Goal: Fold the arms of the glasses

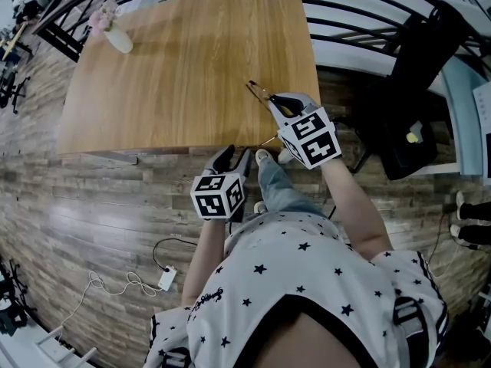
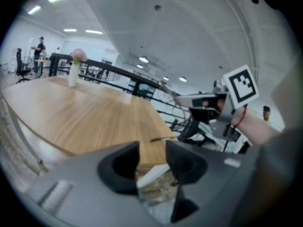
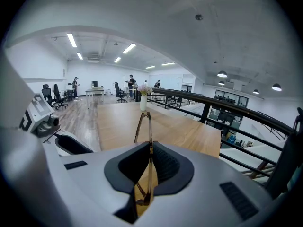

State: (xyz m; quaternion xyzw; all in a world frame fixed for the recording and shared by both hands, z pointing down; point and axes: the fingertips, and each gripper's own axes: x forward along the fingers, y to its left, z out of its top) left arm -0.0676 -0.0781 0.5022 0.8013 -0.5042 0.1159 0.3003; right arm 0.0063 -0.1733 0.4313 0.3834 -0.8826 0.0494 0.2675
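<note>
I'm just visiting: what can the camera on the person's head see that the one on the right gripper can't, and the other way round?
Only the head view: the person's star-patterned shirt and a cable lying on the wood floor.
Only the right gripper view: a close look at the right gripper with its jaws shut on the thin frame of the glasses, plus ceiling lights and people at far desks.
Both: the wooden table, the vase of flowers, the glasses and the left gripper.
</note>
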